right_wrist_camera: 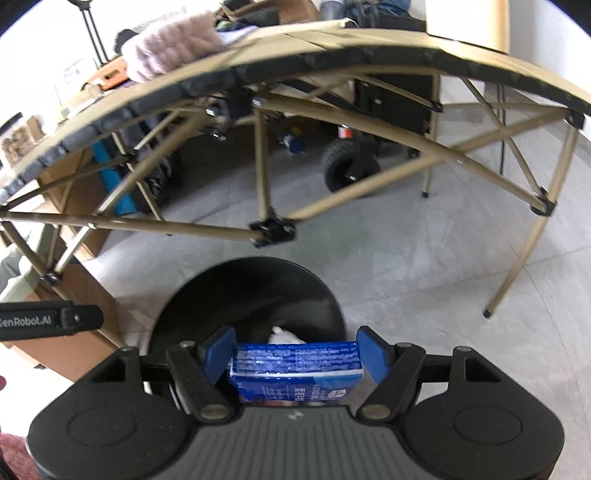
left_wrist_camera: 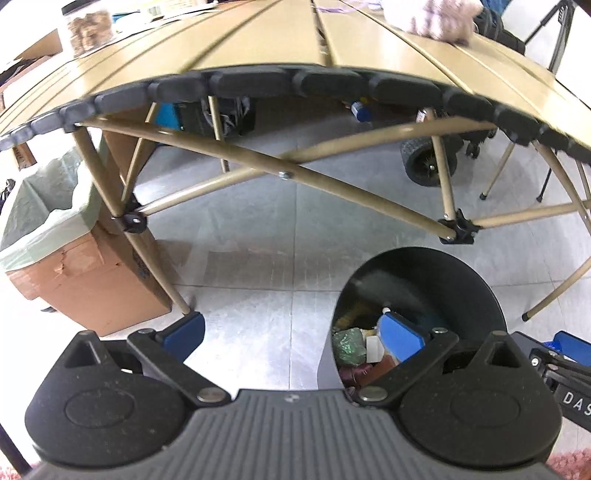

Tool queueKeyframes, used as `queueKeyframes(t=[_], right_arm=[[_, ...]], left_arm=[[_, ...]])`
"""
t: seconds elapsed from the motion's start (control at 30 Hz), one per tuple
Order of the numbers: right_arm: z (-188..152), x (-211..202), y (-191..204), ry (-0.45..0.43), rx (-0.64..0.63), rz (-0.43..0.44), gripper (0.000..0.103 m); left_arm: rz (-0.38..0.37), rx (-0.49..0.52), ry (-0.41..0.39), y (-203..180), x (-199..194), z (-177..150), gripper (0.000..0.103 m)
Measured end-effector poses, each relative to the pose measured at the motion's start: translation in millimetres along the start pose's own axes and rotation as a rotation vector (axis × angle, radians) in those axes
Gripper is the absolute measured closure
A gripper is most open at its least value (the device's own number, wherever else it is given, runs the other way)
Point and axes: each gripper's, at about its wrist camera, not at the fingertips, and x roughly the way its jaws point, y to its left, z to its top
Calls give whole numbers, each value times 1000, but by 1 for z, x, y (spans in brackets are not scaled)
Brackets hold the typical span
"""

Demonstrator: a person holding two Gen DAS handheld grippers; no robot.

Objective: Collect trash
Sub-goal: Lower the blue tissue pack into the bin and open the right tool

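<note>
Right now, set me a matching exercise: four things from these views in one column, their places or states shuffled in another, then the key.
Things:
1. blue carton
2. black bin
3. cardboard box
4. fluffy cloth

Places or states:
A. on the tabletop
B. on the floor, trash inside
C. between the right gripper's fingers
D. beside a table leg, lined with a bag

Pairs: 1-C, 2-B, 3-D, 4-A

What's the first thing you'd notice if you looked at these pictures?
The bright blue packet clamped in the right gripper, right above the round black trash bin on the floor. Next, the big tan folding table behind it, with a fluffy pink thing on top. The left gripper is open and empty.
</note>
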Motion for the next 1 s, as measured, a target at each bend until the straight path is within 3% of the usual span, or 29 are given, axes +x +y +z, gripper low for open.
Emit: queueKeyframes(t=[0.3, 0.6, 1.0], right_arm=[[6, 19, 35, 22, -39, 24, 32], [7, 37, 47, 61, -42, 21, 32], [6, 60, 59, 106, -52, 6, 31]], left_arm=[[21, -41, 2, 20, -4, 1, 0], [69, -93, 18, 45, -1, -2, 0], [76, -94, 33, 48, 2, -5, 0]])
